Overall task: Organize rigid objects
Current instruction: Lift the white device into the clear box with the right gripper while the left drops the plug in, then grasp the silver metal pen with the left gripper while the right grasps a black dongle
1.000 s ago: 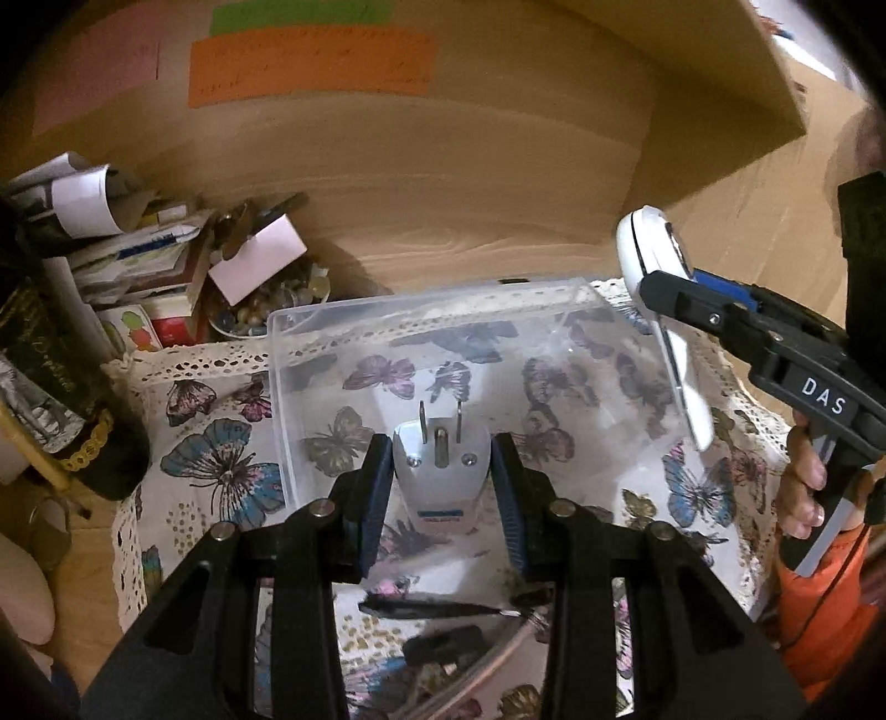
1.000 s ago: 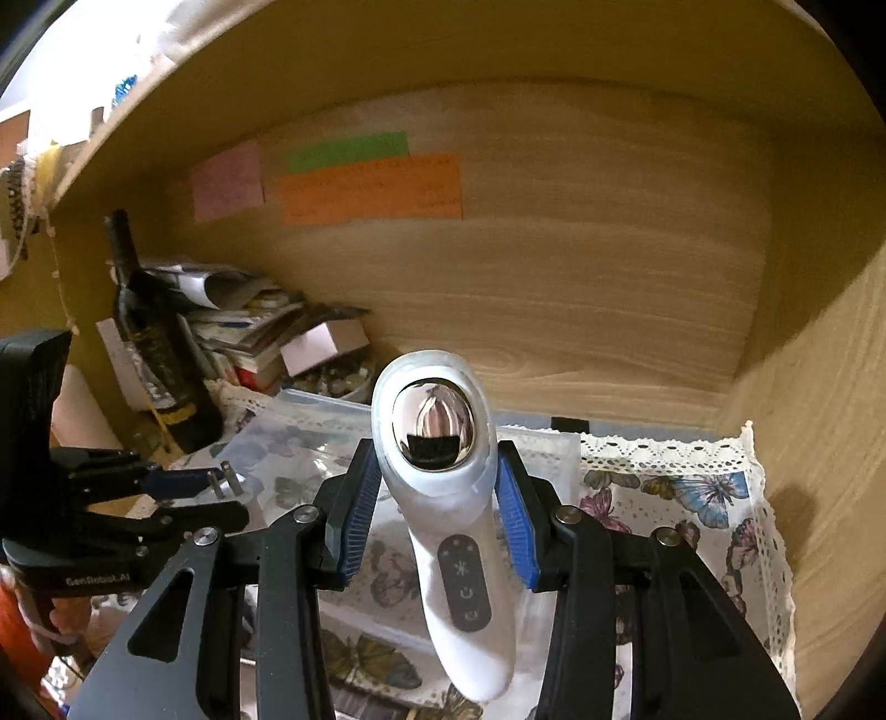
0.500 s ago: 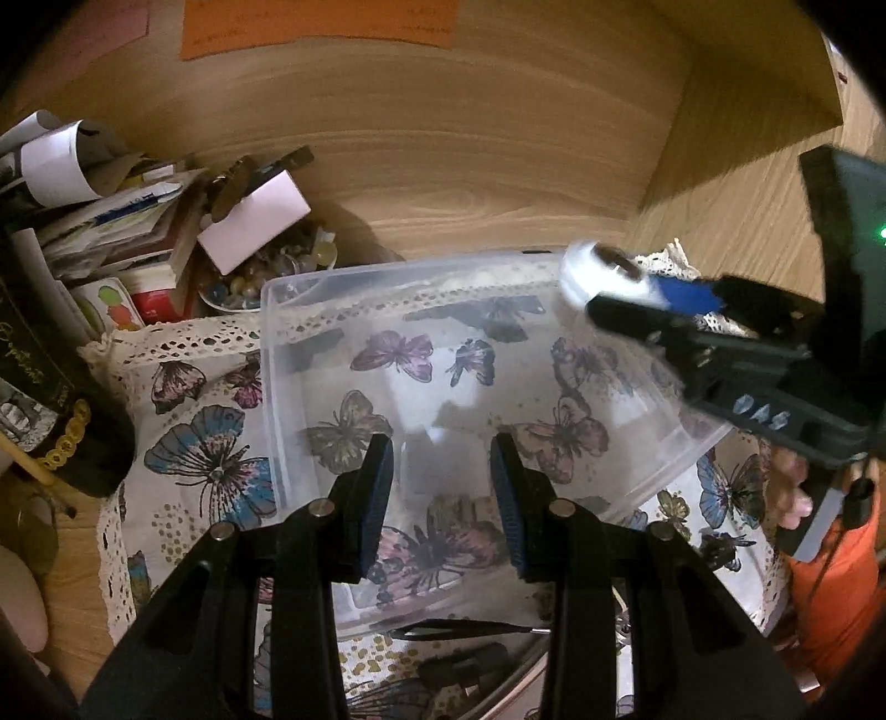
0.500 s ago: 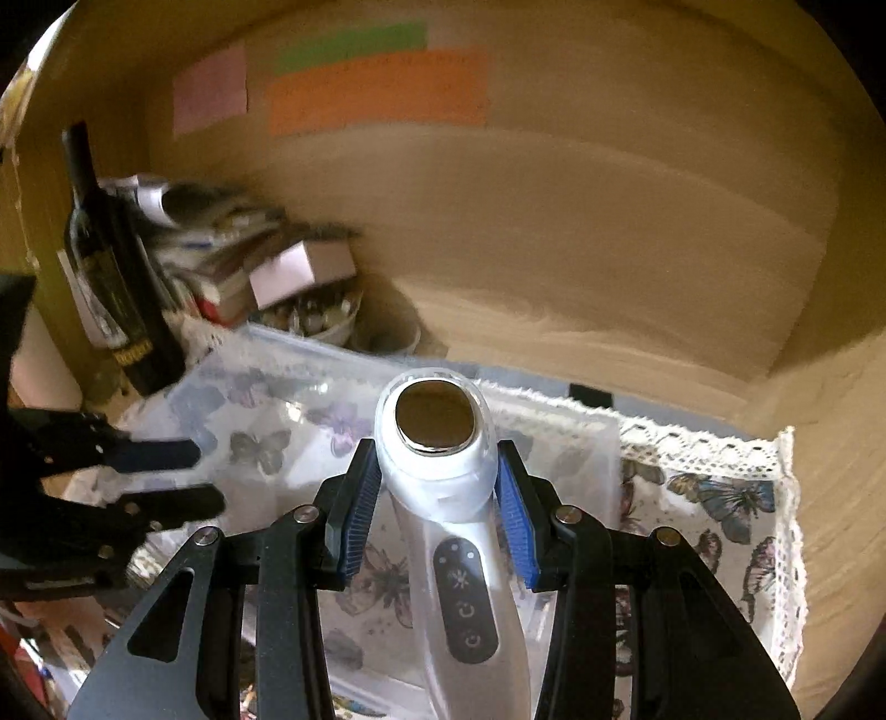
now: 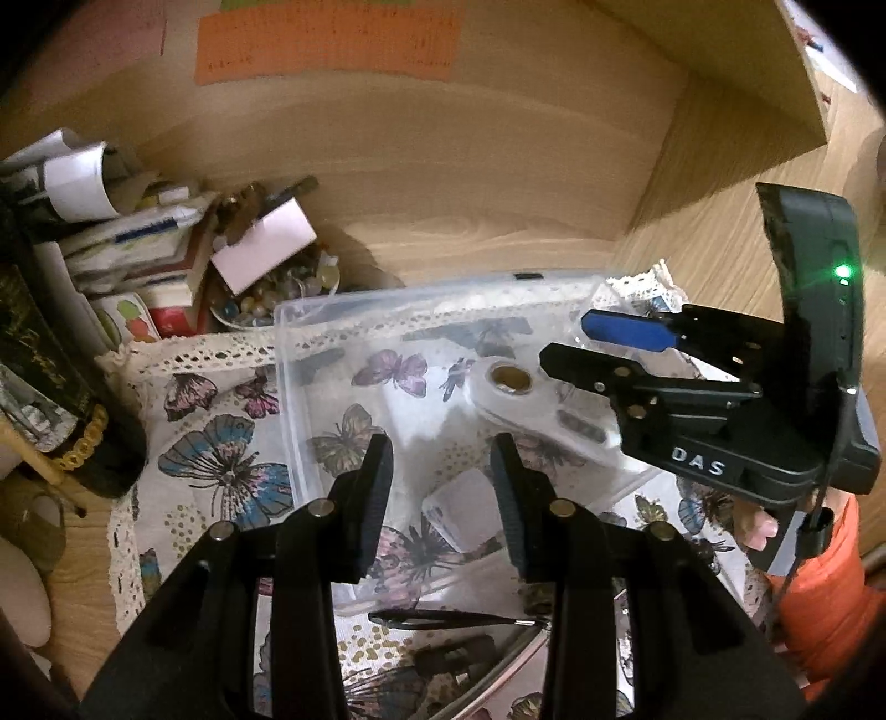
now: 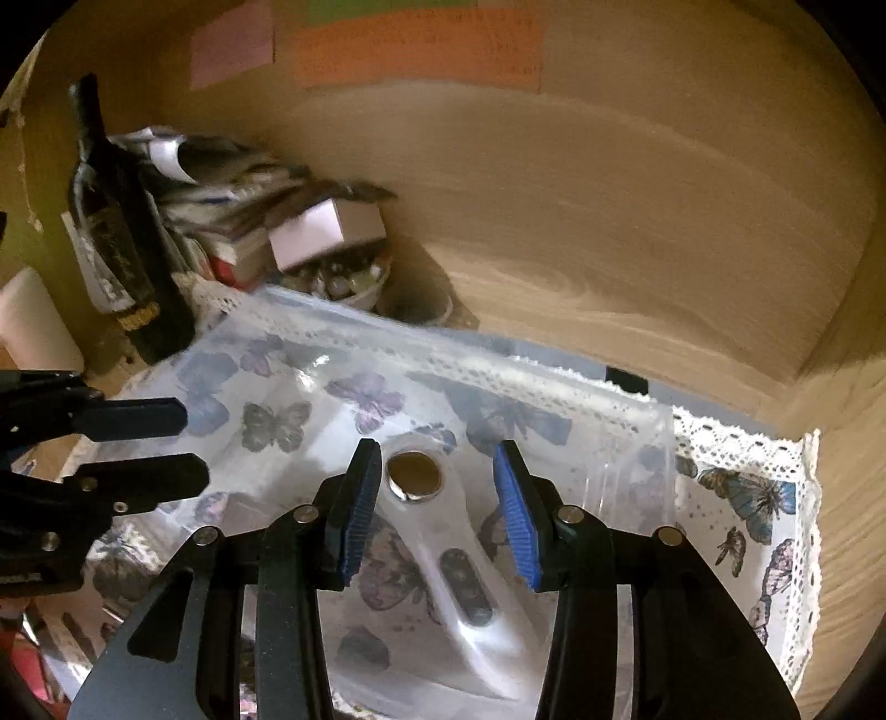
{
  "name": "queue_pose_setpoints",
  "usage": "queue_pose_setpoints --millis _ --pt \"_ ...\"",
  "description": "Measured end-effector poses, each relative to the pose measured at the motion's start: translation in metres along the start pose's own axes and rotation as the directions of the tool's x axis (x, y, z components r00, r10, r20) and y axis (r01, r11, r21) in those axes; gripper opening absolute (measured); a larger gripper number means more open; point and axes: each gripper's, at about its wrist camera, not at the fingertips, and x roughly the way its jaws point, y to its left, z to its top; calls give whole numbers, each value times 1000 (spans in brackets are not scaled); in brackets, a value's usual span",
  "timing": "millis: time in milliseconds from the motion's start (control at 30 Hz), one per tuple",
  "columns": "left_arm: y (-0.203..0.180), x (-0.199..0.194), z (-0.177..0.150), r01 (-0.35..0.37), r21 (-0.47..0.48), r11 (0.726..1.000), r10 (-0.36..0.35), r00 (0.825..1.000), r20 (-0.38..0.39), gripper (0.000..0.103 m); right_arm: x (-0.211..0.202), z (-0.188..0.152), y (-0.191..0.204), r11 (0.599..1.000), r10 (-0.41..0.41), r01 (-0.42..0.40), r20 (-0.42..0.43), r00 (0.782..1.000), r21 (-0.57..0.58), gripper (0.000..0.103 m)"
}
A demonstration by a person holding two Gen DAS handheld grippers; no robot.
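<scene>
"DAS" in white letters on the black body of the right gripper (image 5: 570, 346); green LED lit on its upright rear part. Gold lettering on the dark wine bottle (image 6: 119, 238), unreadable. Orange paper note (image 5: 326, 41) on the wood-grain back wall, writing too blurred to read.

Clear plastic bin (image 5: 288, 387), rectangular, sits on a butterfly-print cloth (image 5: 221, 459) with lace edging. Inside the bin: white handheld device (image 6: 443, 548), glossy plastic, round metal head, dark oval button strip on the handle; and a white plug adapter (image 5: 462, 512), rounded block.

Right gripper jaws apart, blue ribbed pads, nothing between them; the device lies just below them on the bin floor. Left gripper (image 5: 440, 487) jaws apart, empty; adapter lies below, between the fingers. Black tweezers (image 5: 443, 619) on the cloth, just outside the bin's near wall.
</scene>
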Motion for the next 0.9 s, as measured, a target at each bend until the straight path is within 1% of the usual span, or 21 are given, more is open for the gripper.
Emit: queue_pose_setpoints --millis 100,167,233,300,333,367,400,433,467,533,633,700,767,833,900 --pt "-5 -15 1 -14 10 1000 14 999 40 41 -19 1 2 1000 -3 4 43 999 -7 40" --pt "-9 -23 1 -25 15 1000 24 997 68 48 -33 -1 2 1000 -7 8 74 997 -7 41" --pt "-15 -35 -1 -36 24 999 33 994 103 52 -50 -5 2 1000 -12 13 107 994 -3 48" --pt "-19 -47 -3 -49 31 998 44 990 136 60 -65 -9 0 1000 -13 12 136 991 6 53" --pt "-21 -55 -6 -55 36 998 49 987 155 65 -73 -12 -2 1000 -18 16 151 988 12 54" --pt "-23 -58 -7 -59 39 998 52 985 163 70 -81 -15 -3 1000 -26 24 165 986 17 59" --pt "-25 -63 -10 -65 44 997 56 983 174 72 -89 -20 -4 999 -39 35 181 983 24 63" --pt "-26 -65 -13 -71 46 996 61 982 178 77 -96 -24 -5 999 -47 42 193 980 30 67" --pt "-26 -67 -16 -77 47 996 67 982 178 82 -100 -27 -6 998 -51 45 200 979 34 69" --pt "-28 -69 -23 -89 49 995 79 982 174 88 -109 -37 -10 997 -68 59 206 976 50 70" --pt "-30 -66 -39 -123 65 990 112 982 152 89 -116 -51 -14 995 -80 67 196 977 74 70" --pt "-32 -62 -49 -133 71 989 122 984 132 89 -118 -63 -15 993 -97 83 184 978 84 70" --pt "-31 -55 -60 -128 71 989 121 988 96 89 -119 -73 -16 991 -111 95 170 979 97 70" --pt "-31 -45 -73 -113 69 991 110 993 48 89 -116 -85 -20 989 -103 87 143 984 116 70" --pt "-31 -37 -84 -103 67 992 102 995 15 89 -115 -95 -21 987 -112 96 115 987 131 70"
